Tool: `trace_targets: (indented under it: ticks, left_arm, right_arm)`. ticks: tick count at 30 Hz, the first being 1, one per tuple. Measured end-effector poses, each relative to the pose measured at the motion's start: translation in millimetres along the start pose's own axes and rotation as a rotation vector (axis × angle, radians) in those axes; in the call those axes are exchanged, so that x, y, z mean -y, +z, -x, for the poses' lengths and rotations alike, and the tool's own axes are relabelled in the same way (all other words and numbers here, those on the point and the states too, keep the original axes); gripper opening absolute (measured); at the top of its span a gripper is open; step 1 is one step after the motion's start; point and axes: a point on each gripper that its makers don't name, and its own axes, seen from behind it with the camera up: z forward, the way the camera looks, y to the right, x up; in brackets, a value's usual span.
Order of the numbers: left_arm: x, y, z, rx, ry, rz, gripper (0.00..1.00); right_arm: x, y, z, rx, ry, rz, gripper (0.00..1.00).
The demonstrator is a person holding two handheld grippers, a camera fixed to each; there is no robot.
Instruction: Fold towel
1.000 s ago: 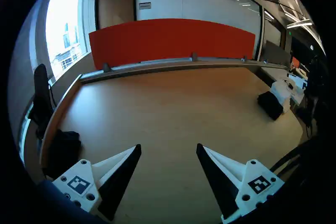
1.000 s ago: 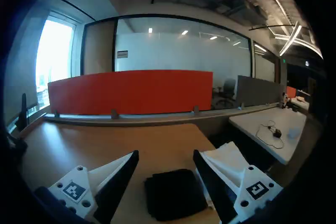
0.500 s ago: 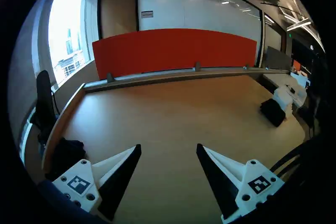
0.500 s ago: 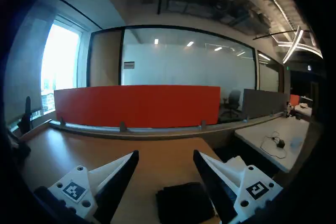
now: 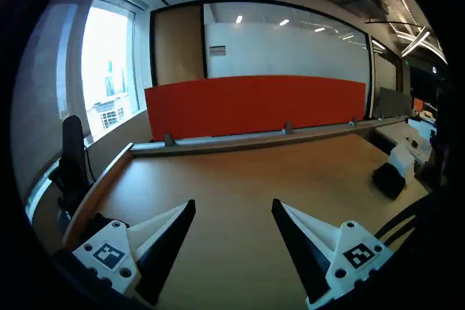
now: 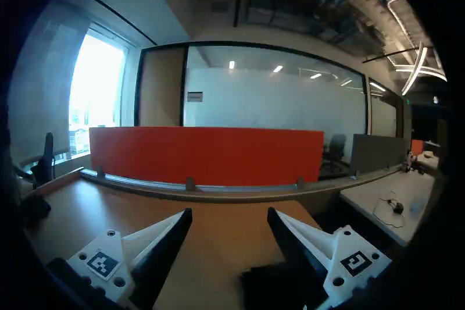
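Towel (image 6: 261, 289), dark and probably folded, lies on the tabletop (image 6: 221, 234) just beneath the right tool (image 6: 229, 211), between its spread tips. It sits well right of the left tool (image 5: 232, 202), likewise spread and empty. Each tool bears coded square markers (image 5: 109, 255); the wall sign (image 5: 218, 50) is illegible.

Left tongs (image 5: 232, 200), right tongs (image 6: 229, 210) — white wedge bodies, black tapered inner faces, square black-white markers (image 5: 109, 255), dark screw holes (image 5: 116, 224).
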Motion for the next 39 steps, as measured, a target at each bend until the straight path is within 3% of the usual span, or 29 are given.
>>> trace_targets:
  ticks: [7, 13, 24, 39]
  left_arm:
    - [19.2, 3.3, -39, -0.134, -0.022, -0.044, 0.97]
    - [34.0, 6.7, -58, -0.193, -0.034, -0.07, 0.98]
    - [50.4, 14.3, -76, -0.243, -0.035, -0.082, 0.98]
    - [64.4, 20.4, -79, -0.257, -0.038, -0.077, 0.98]
  right_arm:
    - [19, -2.0, -3, 0.005, 0.007, -0.018, 1.0]
    - [36, -3.3, -11, -0.001, 0.007, -0.031, 1.0]
    - [75, 3.1, -18, -0.016, 0.006, -0.06, 1.0]
    - [120, 9.3, -32, -0.025, 0.009, -0.083, 1.0]
